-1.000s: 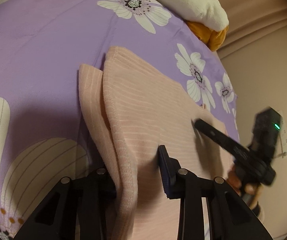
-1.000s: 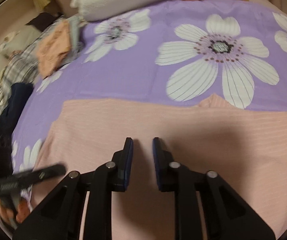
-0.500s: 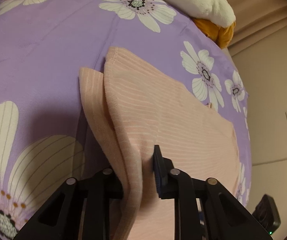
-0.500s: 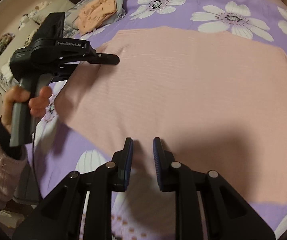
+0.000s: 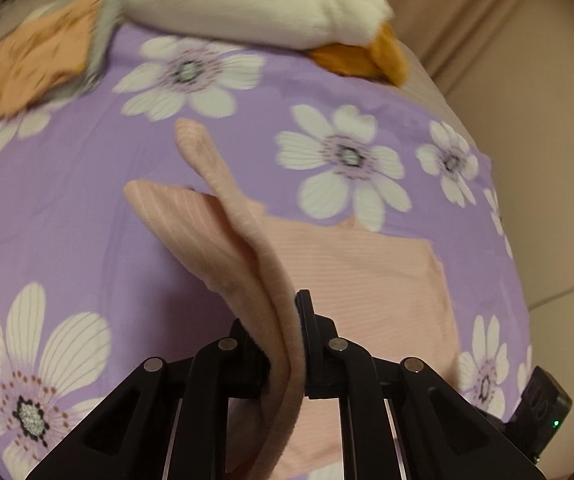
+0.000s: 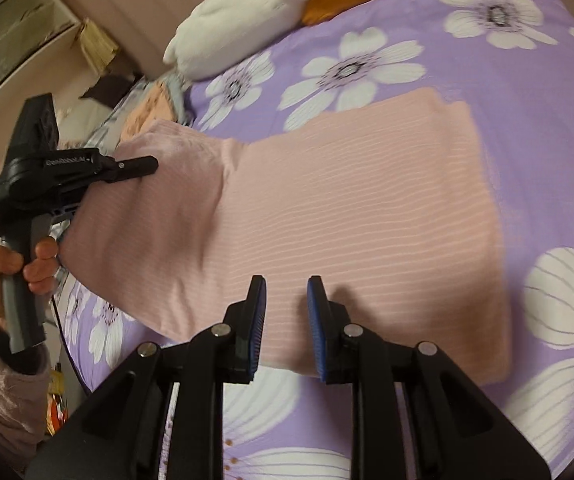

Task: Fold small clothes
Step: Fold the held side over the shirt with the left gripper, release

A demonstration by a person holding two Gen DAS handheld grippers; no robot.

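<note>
Left wrist view: your left gripper (image 5: 287, 344) has just been closing and now pinches the lifted edge of the pink ribbed garment (image 5: 359, 276), the rest lying on the purple floral bedspread (image 5: 67, 200).

Right wrist view: your right gripper (image 6: 287, 320) hovers over the garment's near edge (nothing between its slightly parted jaws).

Brand lettering: "GenRobot.AI" is printed in small pale letters on the side of the black plastic hand-held left gripper (image 6: 143, 166), as seen in the right wrist view.
Other markings: a small pale mark lower on the same black body is too blurred to be read.
</note>
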